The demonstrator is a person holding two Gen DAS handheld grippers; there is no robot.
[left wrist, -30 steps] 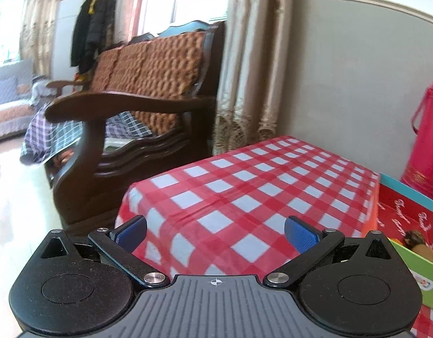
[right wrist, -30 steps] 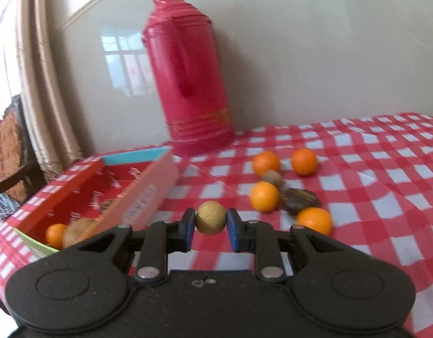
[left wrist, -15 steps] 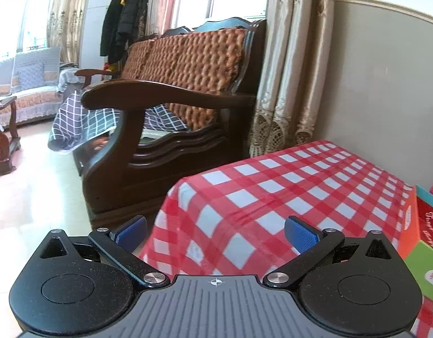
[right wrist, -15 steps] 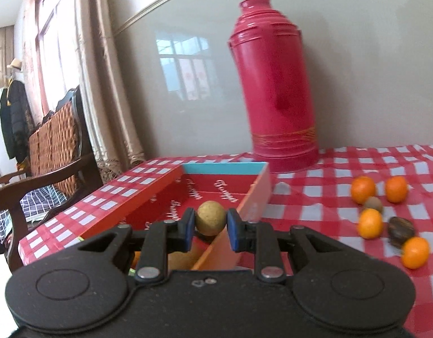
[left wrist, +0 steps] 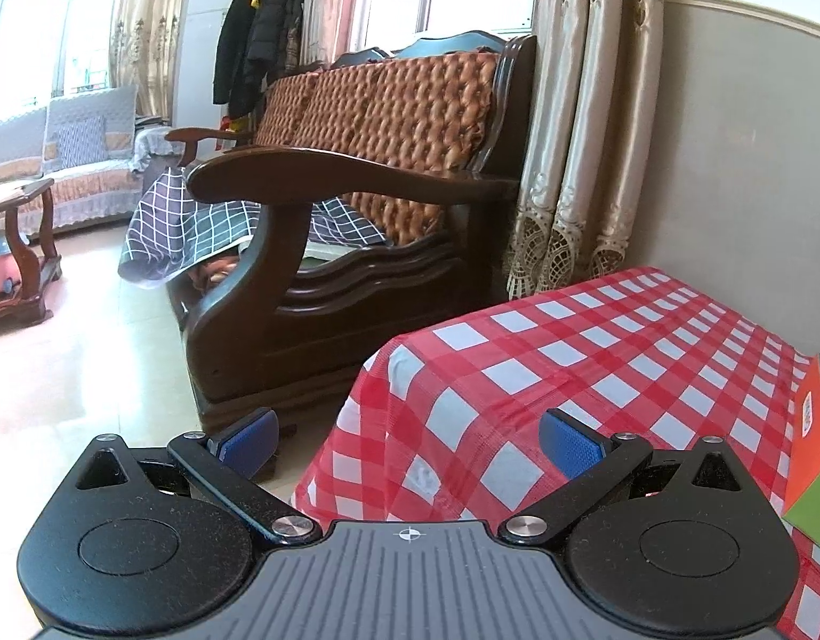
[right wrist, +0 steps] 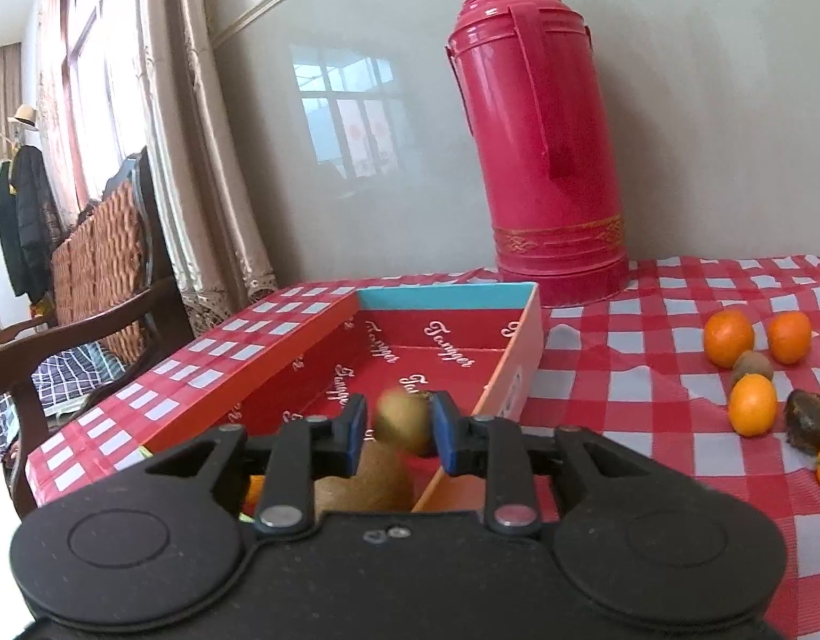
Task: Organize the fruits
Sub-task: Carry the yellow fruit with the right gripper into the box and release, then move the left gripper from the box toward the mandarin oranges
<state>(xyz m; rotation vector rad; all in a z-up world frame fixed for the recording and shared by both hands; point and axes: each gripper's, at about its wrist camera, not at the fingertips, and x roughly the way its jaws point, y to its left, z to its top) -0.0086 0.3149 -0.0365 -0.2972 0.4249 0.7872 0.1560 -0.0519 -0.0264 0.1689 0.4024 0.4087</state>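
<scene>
Between the blue-padded jaws of the right gripper (right wrist: 398,424) sat a small round brownish-green fruit (right wrist: 402,421), blurred; the jaws stood slightly parted, the right pad against it and a sliver of gap at the left, so whether they gripped it I could not tell. It hung over the near end of the red cardboard box (right wrist: 324,341), a shallow rectangular tray with white script inside and a turquoise far wall. Below the fruit, inside the box, lay one fuzzy kiwi (right wrist: 372,480) and a sliver of one orange (right wrist: 254,489). Right of the box, on the red-and-white checked worktop (right wrist: 650,373), lay four whole oranges, one kiwi (right wrist: 752,367) and one dark wrinkled fruit (right wrist: 810,418). Behind the box stood one glossy ribbed red thermos (right wrist: 538,149) against the wall.

Left of the box, the left gripper (left wrist: 408,440) held its jaws spread wide with nothing between them, over the worktop's corner, facing one dark wooden sofa (left wrist: 356,213) with quilted brown cushions.
</scene>
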